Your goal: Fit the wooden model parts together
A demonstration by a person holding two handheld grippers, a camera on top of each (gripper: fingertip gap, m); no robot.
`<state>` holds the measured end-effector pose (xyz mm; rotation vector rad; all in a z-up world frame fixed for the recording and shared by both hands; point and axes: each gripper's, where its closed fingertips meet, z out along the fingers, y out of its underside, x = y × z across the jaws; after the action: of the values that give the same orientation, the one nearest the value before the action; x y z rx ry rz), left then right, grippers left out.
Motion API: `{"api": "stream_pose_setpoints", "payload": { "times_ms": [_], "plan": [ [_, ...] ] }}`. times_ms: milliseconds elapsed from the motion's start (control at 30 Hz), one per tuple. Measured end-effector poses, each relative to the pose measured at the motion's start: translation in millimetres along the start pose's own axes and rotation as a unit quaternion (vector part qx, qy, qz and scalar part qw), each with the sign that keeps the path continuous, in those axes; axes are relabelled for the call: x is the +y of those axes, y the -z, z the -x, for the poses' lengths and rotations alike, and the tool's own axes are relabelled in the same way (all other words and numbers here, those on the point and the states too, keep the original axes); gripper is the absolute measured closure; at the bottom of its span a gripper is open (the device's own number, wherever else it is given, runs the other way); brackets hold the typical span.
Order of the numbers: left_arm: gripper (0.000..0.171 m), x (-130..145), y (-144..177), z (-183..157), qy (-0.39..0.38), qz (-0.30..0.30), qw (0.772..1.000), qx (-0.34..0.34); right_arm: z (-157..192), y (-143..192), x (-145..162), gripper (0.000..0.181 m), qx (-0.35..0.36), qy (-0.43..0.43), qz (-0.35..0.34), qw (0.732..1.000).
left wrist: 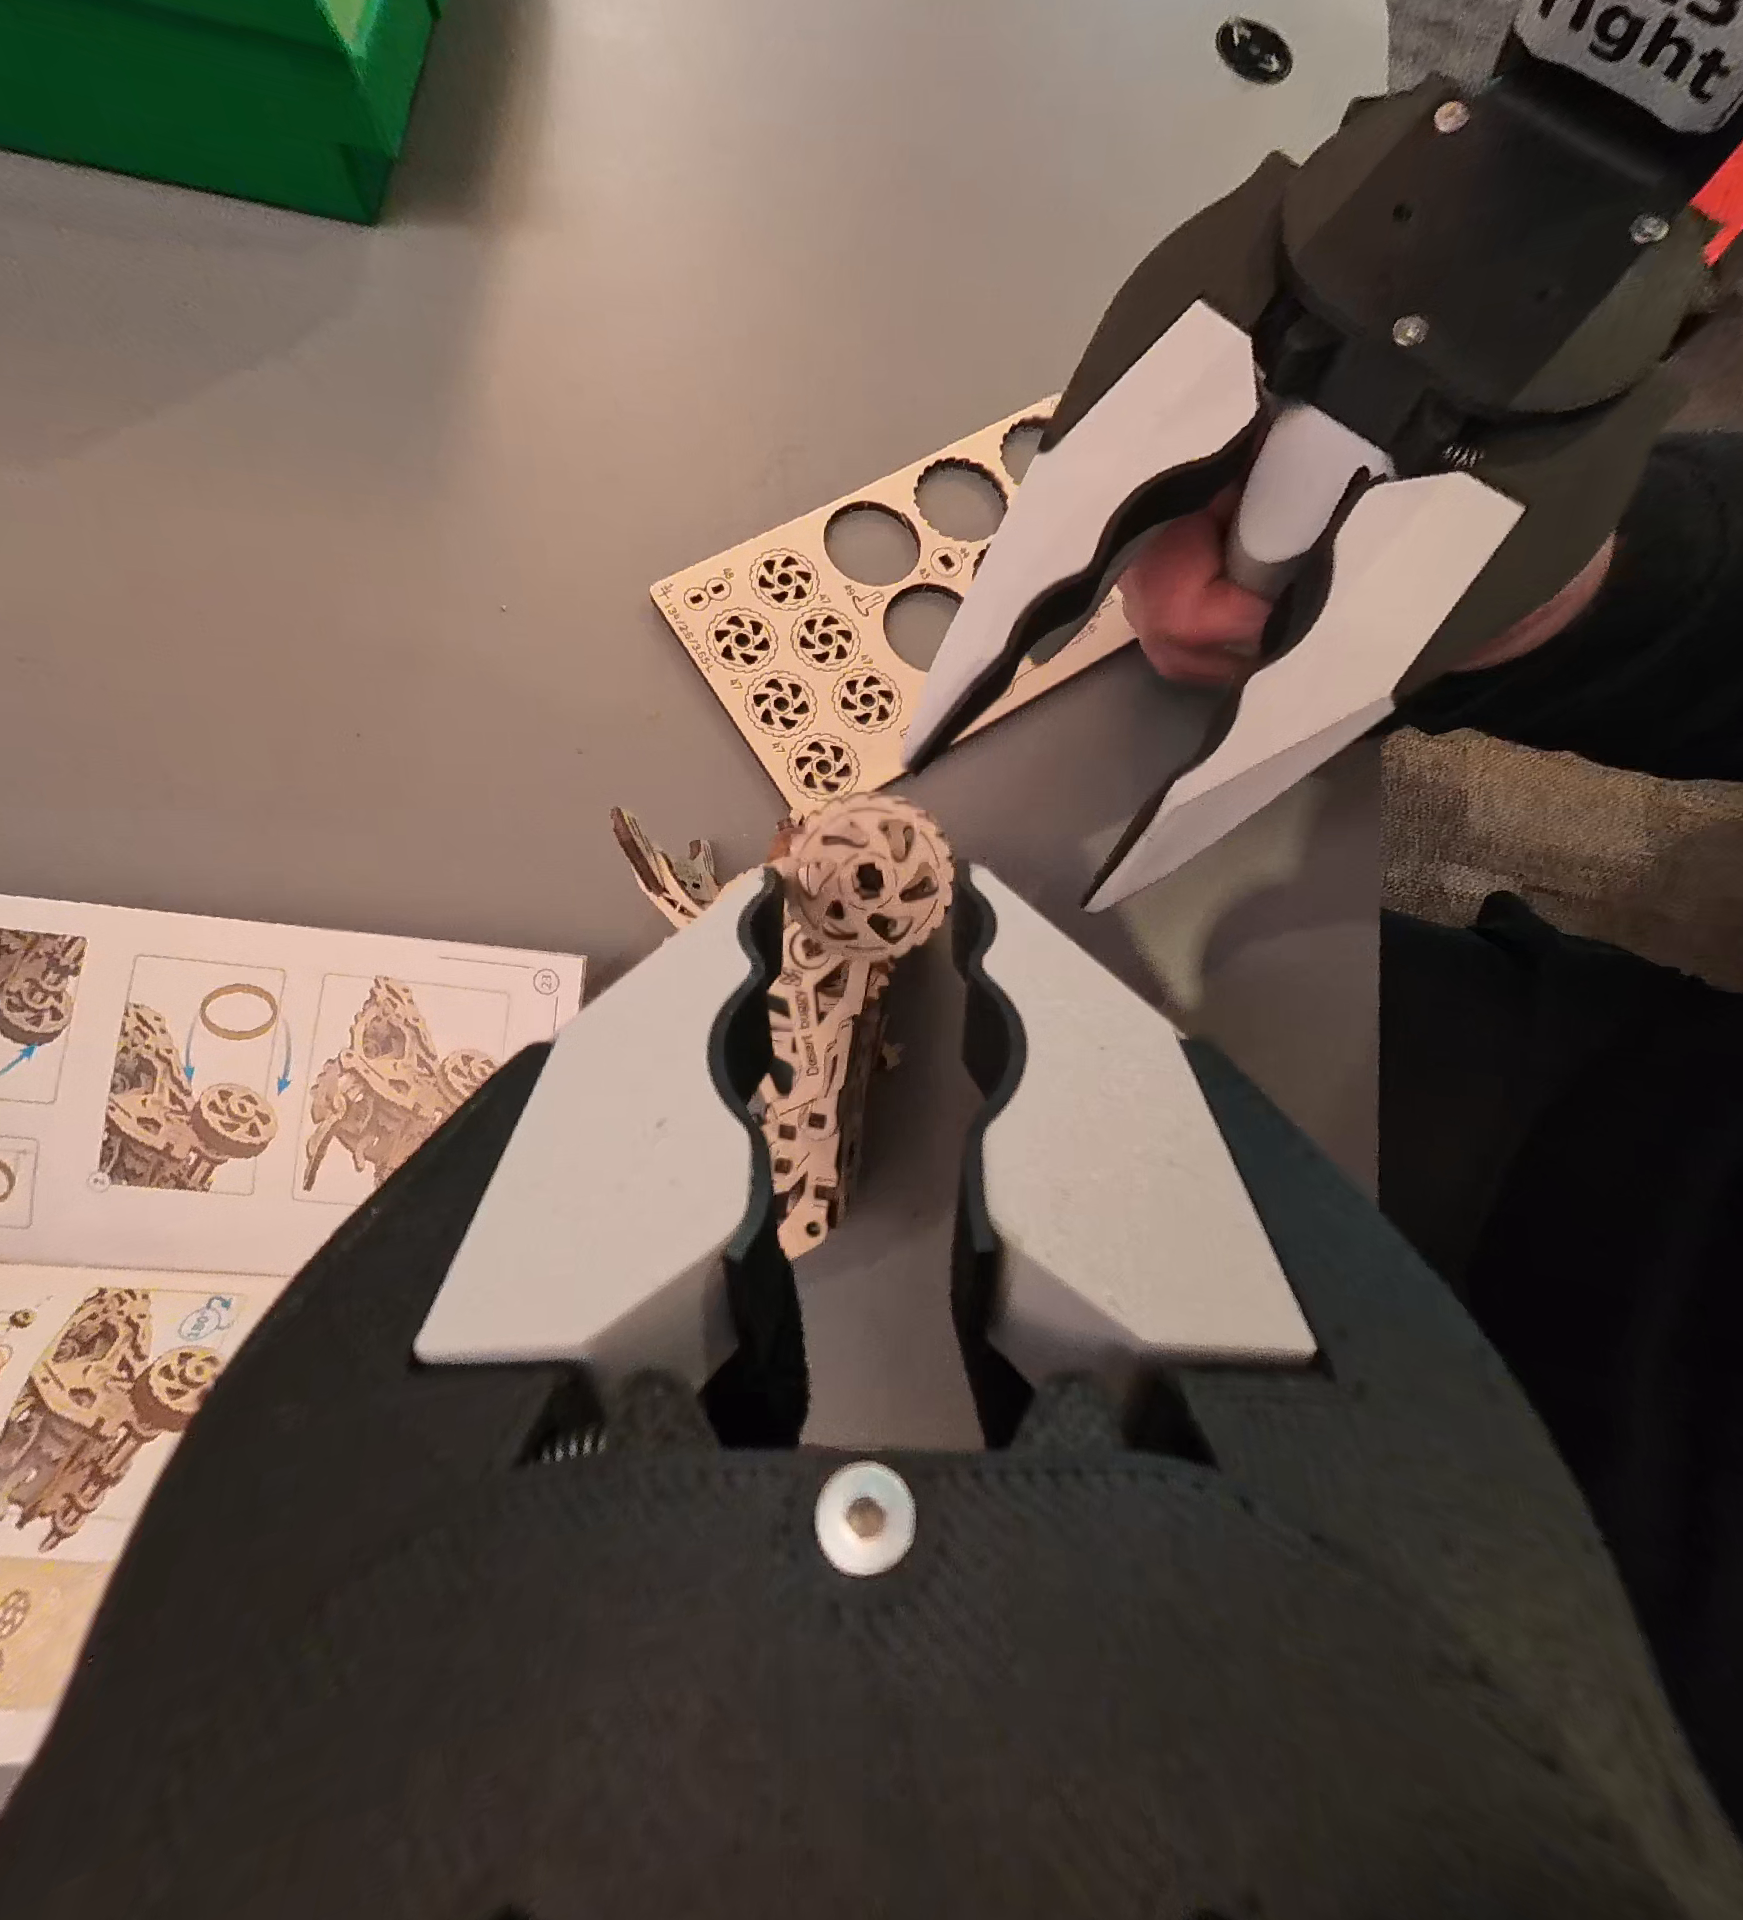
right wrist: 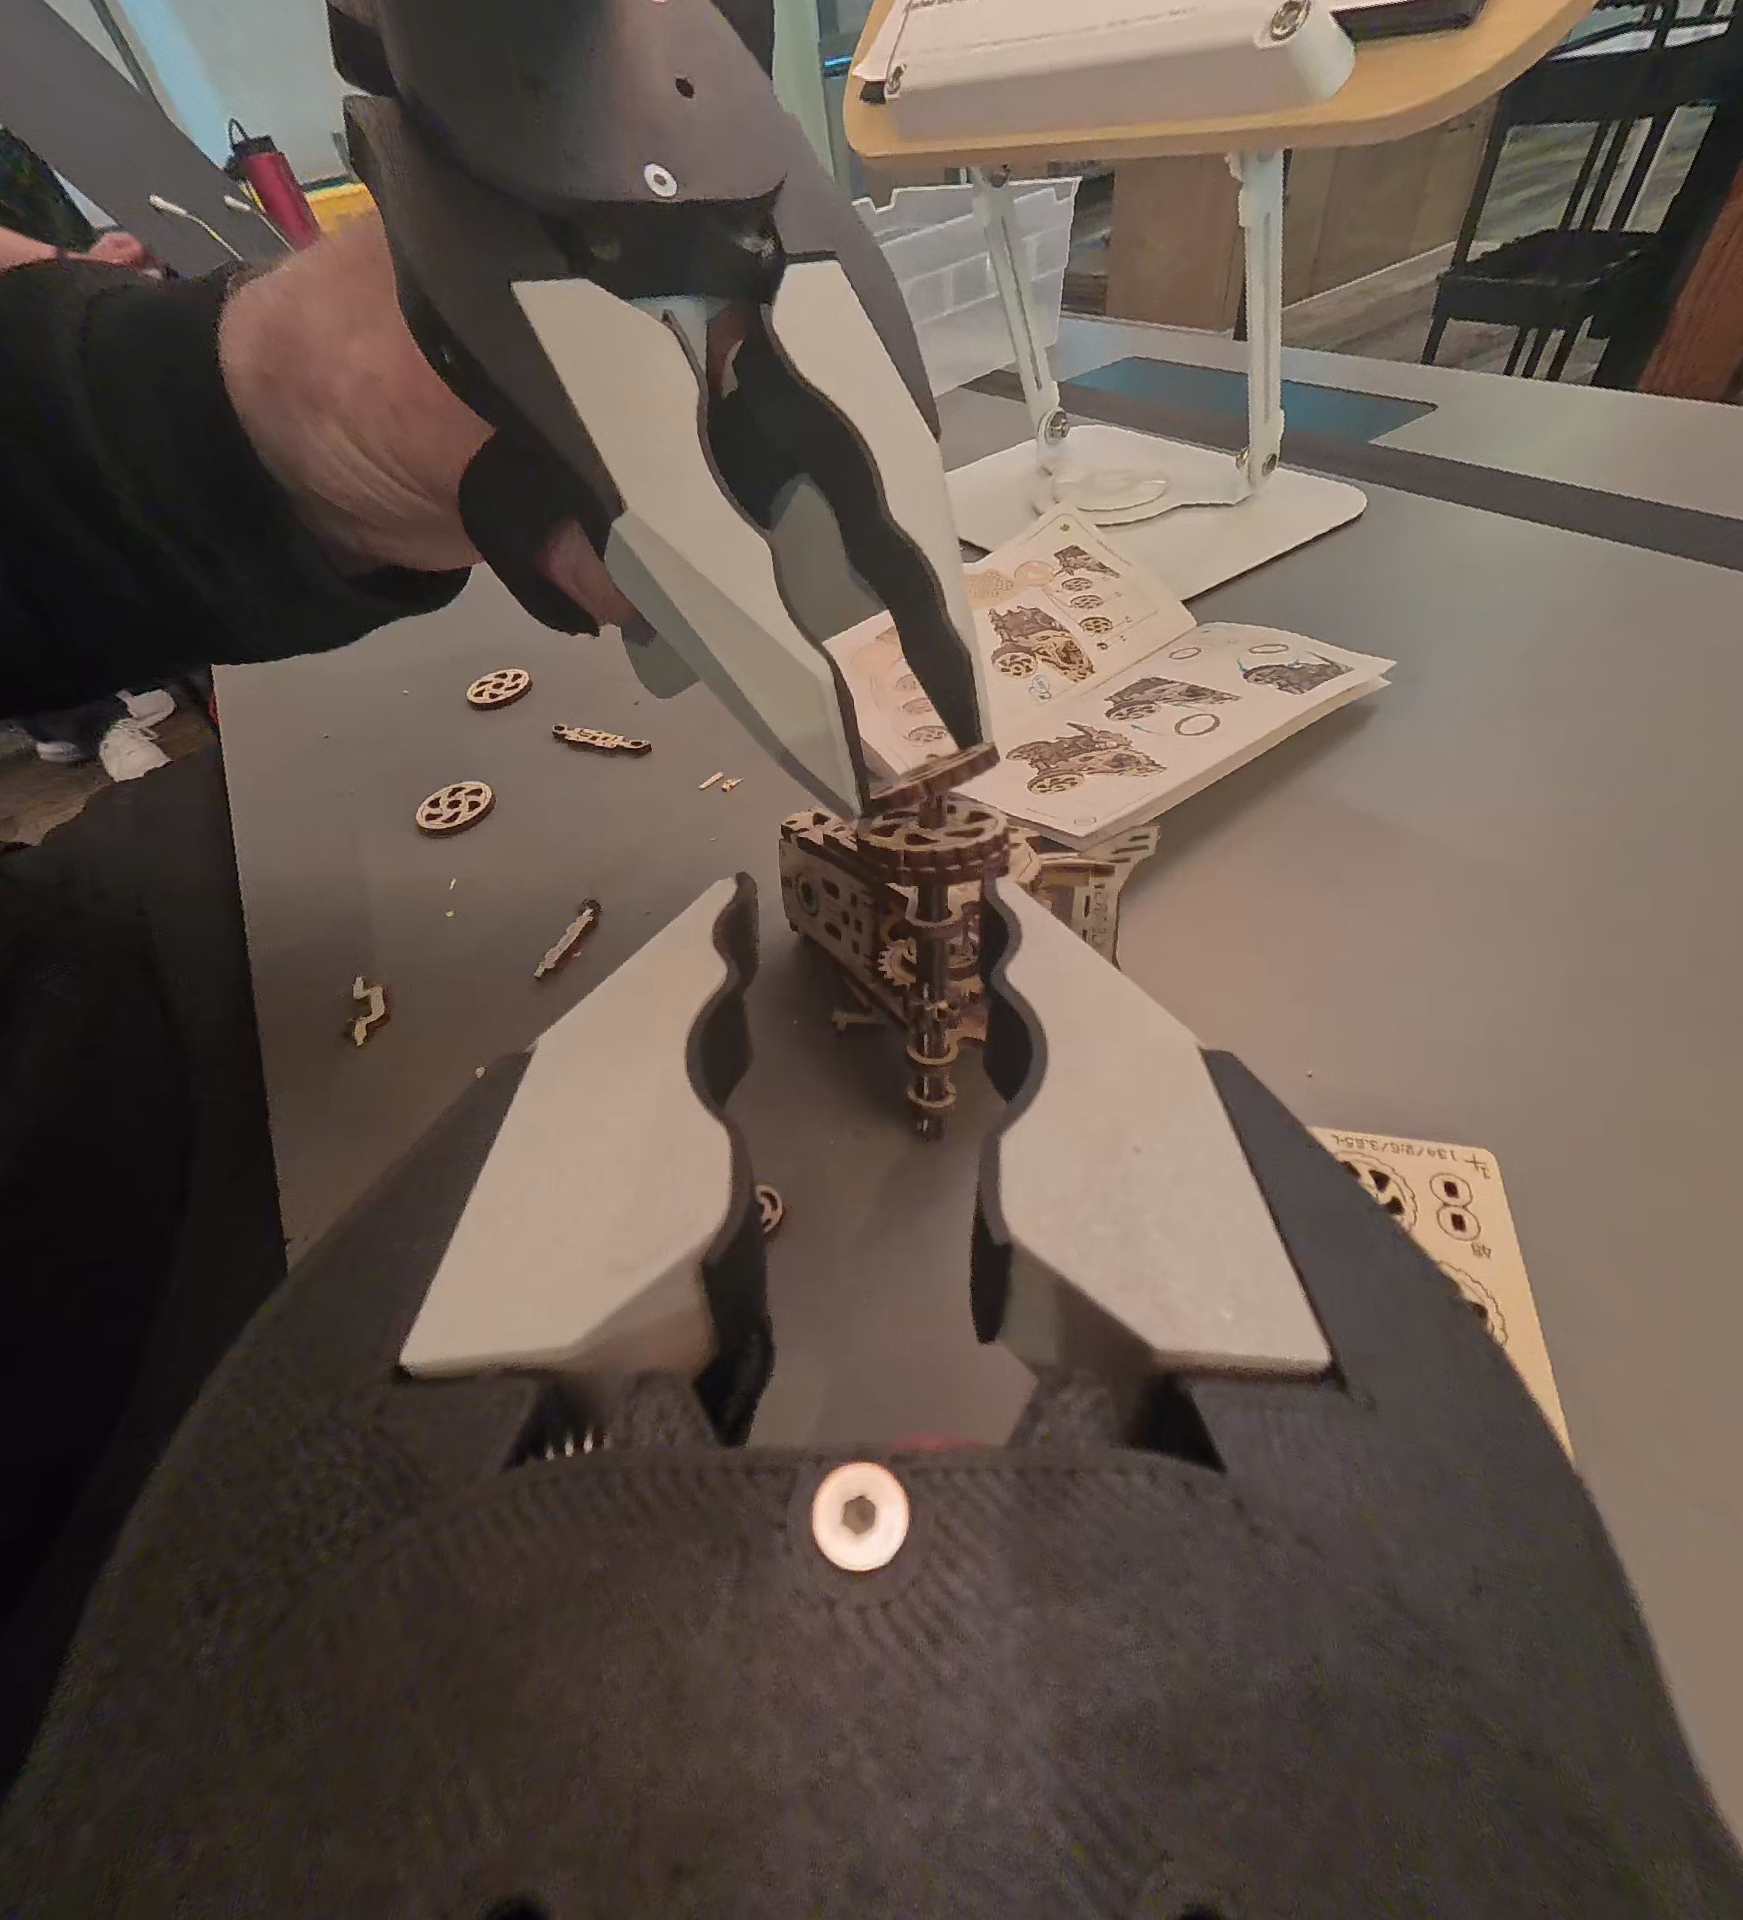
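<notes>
I pinch the top wheel [right wrist: 934,774] with my left gripper [right wrist: 914,774] to steady the wooden model [right wrist: 898,914] upright on the desk [right wrist: 1469,935] (right gripper [left wrist: 997,831] gapes empty beside it).

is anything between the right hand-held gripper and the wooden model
Nothing visible does. The right hand-held gripper is open with only bare table in its gap, and the wooden model stands just past its fingertips. The left hand-held gripper meets the top wheel from above, not in the approach line.
</notes>
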<state>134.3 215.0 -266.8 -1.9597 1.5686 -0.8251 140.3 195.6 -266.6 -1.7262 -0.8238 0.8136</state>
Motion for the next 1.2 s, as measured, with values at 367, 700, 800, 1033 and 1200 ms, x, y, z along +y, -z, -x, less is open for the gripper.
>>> {"api": "stream_pose_setpoints", "payload": {
  "times_ms": [367, 700, 800, 1033, 1200],
  "plan": [
    [0.142, -0.5, 12.5, -3.9, 0.018, -0.022, 0.999, 0.020, -2.9, 3.7, -2.3, 0.141, 0.009, 0.011, 0.006, 1.000],
    [0.142, 75.3, -17.5, -70.6, 0.010, 0.080, 0.995, 0.063, -7.7, 7.0, 6.9, 0.142, 0.017, 0.014, 0.024, 0.999],
    [0.140, 85.2, -27.0, -70.0, 0.012, 0.080, 0.995, 0.055, -9.0, 2.6, 6.7, 0.140, 0.025, 0.026, 0.026, 0.999],
    [0.120, 45.5, 2.7, -43.8, 0.021, 0.015, 1.000, 0.010, -13.3, -13.4, 5.1, 0.139, 0.033, 0.047, 0.032, 0.998],
    [0.120, 1.5, 8.9, -12.1, 0.032, -0.032, 0.999, -0.005, -14.2, -22.9, 7.2, 0.149, 0.028, 0.059, 0.041, 0.997]
  ]
}}
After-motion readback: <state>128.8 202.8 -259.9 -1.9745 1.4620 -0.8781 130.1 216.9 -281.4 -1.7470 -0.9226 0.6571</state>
